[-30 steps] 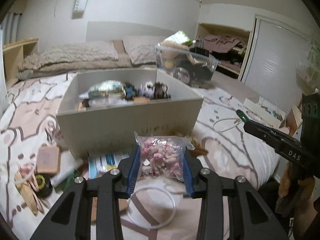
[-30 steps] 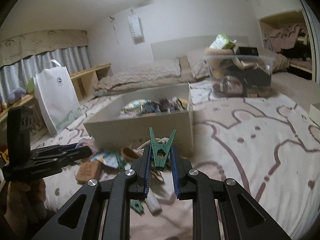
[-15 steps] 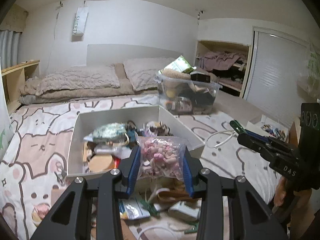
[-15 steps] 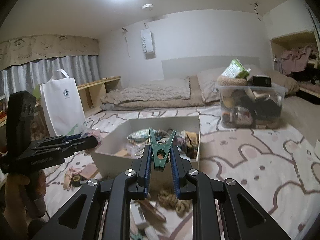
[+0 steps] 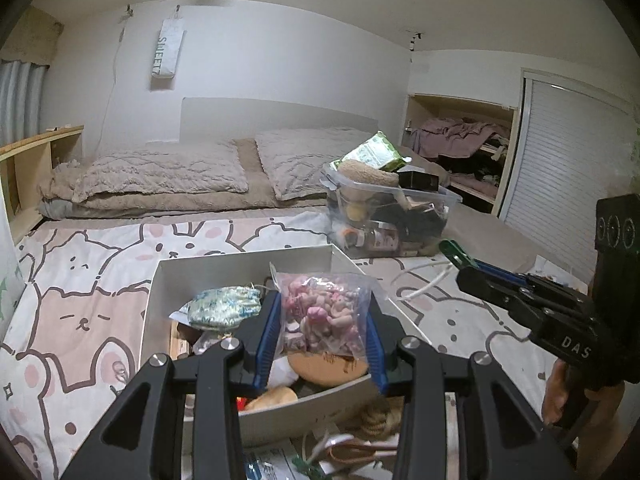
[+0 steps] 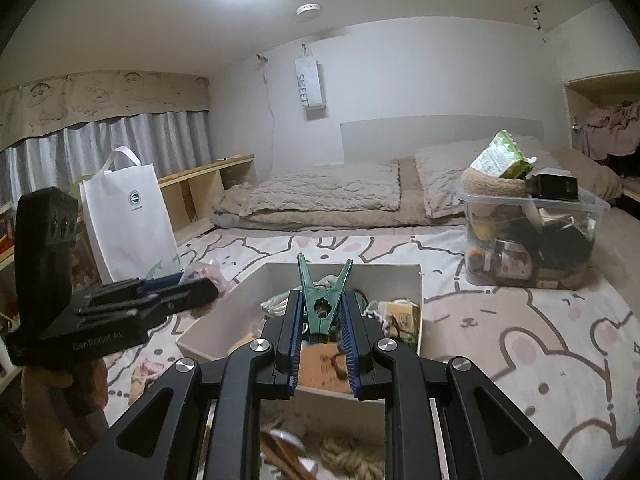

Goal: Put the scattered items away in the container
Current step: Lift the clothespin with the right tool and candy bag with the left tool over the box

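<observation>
Since the earlier frame I have raised both loads from the bedspread (image 5: 92, 280) to above the white box (image 5: 240, 262). The box sits on the bed. My left gripper (image 5: 322, 320) clamps the candy bag (image 5: 324, 312); my right gripper (image 6: 322, 320) clamps the green clothespin (image 6: 322, 300).

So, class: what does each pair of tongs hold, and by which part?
Left tongs: a clear bag of pink bits, clamped across its lower sides. Right tongs: a green peg, gripped at its hinge end, prongs up.
</observation>
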{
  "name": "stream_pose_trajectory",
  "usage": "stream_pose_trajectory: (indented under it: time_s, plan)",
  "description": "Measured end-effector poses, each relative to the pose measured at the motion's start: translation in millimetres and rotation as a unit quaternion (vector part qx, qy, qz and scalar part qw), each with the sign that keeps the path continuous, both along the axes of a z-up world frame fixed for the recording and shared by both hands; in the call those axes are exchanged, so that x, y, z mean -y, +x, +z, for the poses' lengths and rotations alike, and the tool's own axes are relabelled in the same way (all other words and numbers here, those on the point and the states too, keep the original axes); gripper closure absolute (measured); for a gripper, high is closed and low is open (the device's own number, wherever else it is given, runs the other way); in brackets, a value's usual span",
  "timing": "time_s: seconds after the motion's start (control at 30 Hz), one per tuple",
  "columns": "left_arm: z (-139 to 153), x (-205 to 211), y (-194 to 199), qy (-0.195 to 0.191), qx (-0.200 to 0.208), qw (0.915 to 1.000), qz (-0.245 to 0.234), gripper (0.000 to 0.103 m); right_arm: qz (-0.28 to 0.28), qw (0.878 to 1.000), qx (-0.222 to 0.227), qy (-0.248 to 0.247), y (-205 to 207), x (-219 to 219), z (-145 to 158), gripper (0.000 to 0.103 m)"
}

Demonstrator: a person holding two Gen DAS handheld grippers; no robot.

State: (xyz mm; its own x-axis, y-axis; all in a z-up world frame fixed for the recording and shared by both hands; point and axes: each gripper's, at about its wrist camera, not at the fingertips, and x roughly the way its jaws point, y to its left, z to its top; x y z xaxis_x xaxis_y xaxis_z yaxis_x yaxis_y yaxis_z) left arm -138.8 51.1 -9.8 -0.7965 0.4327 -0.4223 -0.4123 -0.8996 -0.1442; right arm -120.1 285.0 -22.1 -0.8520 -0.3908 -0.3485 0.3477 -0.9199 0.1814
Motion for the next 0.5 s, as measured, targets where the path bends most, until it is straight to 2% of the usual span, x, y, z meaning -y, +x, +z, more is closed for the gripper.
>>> stream_pose_trajectory:
  time_s: [0.17,0.33,0.5]
  plan:
    - [-1,-2,-20,0.001,0.006,1.0,0.004,0.065,0.008,0.999,0.033,-0.019,-35,1,-2,0.084]
    - [-8,2,-36,-0.001,0.014,0.9998,0.014,0.065,-0.006,0.998,0.058,0.0,-70,9,-1,0.084]
    - [-21,11,-48,-0.004,0.03,0.9991,0.029,0.065,-0.015,0.993,0.113,0.003,-117,20,-7,0.084]
